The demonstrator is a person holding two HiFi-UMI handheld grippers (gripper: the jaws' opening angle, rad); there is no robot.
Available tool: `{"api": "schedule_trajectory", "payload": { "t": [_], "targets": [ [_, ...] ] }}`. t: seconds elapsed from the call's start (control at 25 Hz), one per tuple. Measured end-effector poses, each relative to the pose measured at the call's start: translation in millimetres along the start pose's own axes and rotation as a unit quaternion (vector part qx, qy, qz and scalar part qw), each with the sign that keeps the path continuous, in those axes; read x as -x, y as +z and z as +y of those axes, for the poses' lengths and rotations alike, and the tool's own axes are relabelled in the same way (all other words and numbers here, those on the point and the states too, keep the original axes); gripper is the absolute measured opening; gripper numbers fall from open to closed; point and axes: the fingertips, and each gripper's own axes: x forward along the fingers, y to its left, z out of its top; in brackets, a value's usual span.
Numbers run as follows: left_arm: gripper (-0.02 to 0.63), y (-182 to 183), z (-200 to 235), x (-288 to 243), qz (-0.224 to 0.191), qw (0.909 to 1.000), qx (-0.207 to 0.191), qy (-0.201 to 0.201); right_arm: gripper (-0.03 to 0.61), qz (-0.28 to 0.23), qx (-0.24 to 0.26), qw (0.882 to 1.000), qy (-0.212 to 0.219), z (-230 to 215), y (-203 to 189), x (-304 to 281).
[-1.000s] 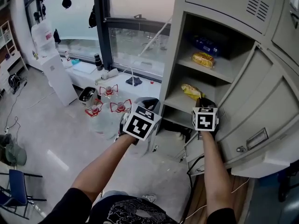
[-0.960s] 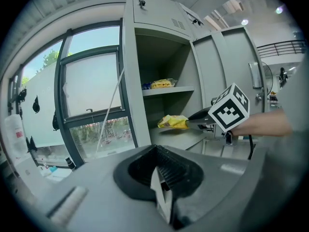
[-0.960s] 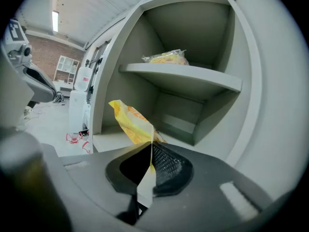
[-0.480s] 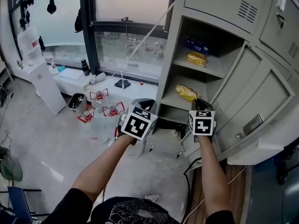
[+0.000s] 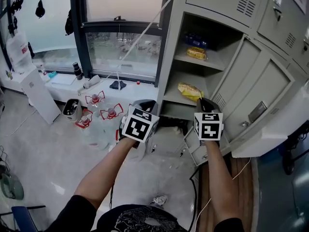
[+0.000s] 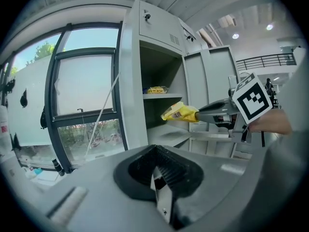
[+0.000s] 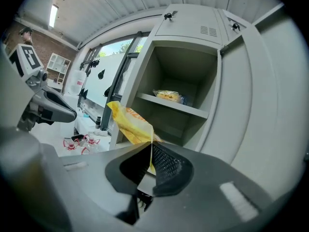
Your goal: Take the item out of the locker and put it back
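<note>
Right gripper view: yr right gripper [image 7: 150,148] is clenched on the yellow snack pack [image 7: 128,120], but only on a thin edge seam. The rest of the pack sticks up and to the left, unsupported. Left gripper view puts the pack in the air at the mouth of the locker [image 6: 129,81], above the lower shelf [image 6: 169,135] and not resting on it. Left gripper [image 6: 155,153] is closed w/ nothing in it, off to the side.

Tips, as I judge it:
- A seam pinch is prob slippy, so squeeze firm and avoid jerks.
- Move level and slow, and mind the open door [image 5: 260,95] on yr right.
- When it goes back, carry it well past the shelf lip and let it lie flat before you let go.
- Stay below the upper shelf pack [image 5: 195,53].
- Leave the left gripper out of the path.
</note>
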Motion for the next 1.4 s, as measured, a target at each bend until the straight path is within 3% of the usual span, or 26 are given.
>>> {"api": "schedule_trajectory", "payload": {
  "t": [0.6, 1.4],
  "targets": [
    [0.001, -30.4, -16.5, 56.7, -0.007, 0.9996, 0.009, -0.025, 0.023, 0.001, 0.008, 1.0, -0.03, 33.4, -5.5, 79.2],
    [0.001, -48.8, -30.2, 80.0, -0.011, 0.9992, 0.017, -0.036, 0.023, 0.04, 0.016, 0.999, -0.03, 59.6, -44.8, 100.2]
  ]
}}
